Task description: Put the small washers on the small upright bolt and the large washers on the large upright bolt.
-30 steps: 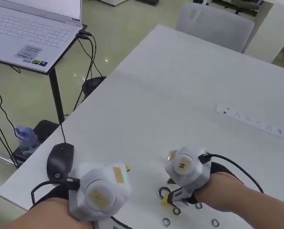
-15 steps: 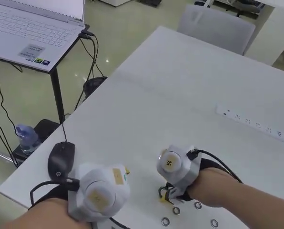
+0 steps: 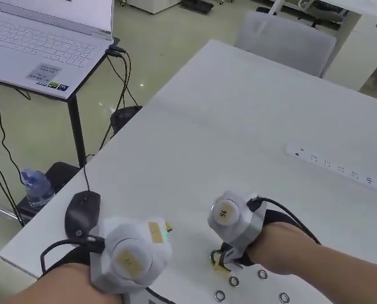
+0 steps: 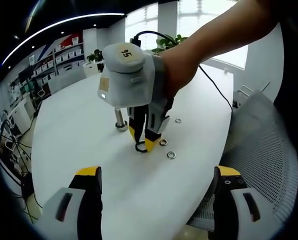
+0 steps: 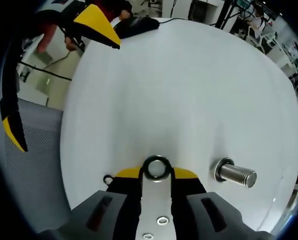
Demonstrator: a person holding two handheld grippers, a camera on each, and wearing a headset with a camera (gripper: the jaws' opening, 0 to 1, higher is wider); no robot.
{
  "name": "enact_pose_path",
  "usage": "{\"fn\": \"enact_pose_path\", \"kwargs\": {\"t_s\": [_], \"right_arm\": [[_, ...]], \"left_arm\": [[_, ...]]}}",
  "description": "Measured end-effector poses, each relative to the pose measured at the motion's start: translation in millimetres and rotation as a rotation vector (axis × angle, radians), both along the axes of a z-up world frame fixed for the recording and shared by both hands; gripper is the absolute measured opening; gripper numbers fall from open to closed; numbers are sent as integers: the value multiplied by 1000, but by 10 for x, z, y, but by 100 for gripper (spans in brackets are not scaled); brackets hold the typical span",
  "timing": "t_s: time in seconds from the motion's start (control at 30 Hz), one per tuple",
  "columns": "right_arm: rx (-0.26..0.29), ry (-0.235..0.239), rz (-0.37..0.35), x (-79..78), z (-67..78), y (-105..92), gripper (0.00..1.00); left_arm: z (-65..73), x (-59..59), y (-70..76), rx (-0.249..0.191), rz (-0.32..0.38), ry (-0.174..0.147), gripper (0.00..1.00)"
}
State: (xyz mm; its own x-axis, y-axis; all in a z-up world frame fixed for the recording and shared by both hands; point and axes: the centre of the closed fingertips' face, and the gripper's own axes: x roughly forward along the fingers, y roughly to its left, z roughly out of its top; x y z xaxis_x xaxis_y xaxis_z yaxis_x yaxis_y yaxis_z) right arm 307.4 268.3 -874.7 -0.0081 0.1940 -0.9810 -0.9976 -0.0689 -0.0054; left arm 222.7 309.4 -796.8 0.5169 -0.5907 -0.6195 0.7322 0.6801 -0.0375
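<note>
The table (image 3: 239, 120) is white, smooth and matt. The washer (image 5: 156, 167) pinched at the tips of the right gripper (image 4: 145, 143) is a metal ring with a dull sheen. At three o'clock from it in the right gripper view, the bolt (image 5: 235, 175) is bright metal, its thread ridged and glinting. The loose washers (image 3: 233, 280) at six o'clock in the head view are small, shiny metal. Both grippers have pale grey matt plastic shells, and the left gripper (image 4: 156, 175) has yellow plastic jaw tips. The chair (image 4: 261, 140) at three o'clock in the left gripper view is grey mesh cloth. The laptop (image 3: 43, 38) is matt silver, the mouse (image 3: 81, 214) matt black, and the floor (image 3: 43, 126) glossy.
</note>
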Motion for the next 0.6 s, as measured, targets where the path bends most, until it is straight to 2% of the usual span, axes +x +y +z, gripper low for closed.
{"fn": "enact_pose_path", "kwargs": {"t_s": [0.1,0.27,0.6], "right_arm": [[13,9,-25,23,83,-5,21],[-2,20,-32,37,192,-93,21],[-22,24,-61,110,367,-340,21]], "left_arm": [[-1,-8,4,6,-2,-2,93],[-21,-2,3,15,-7,1,92],[56,68,-10,10,-9,-17,93]]}}
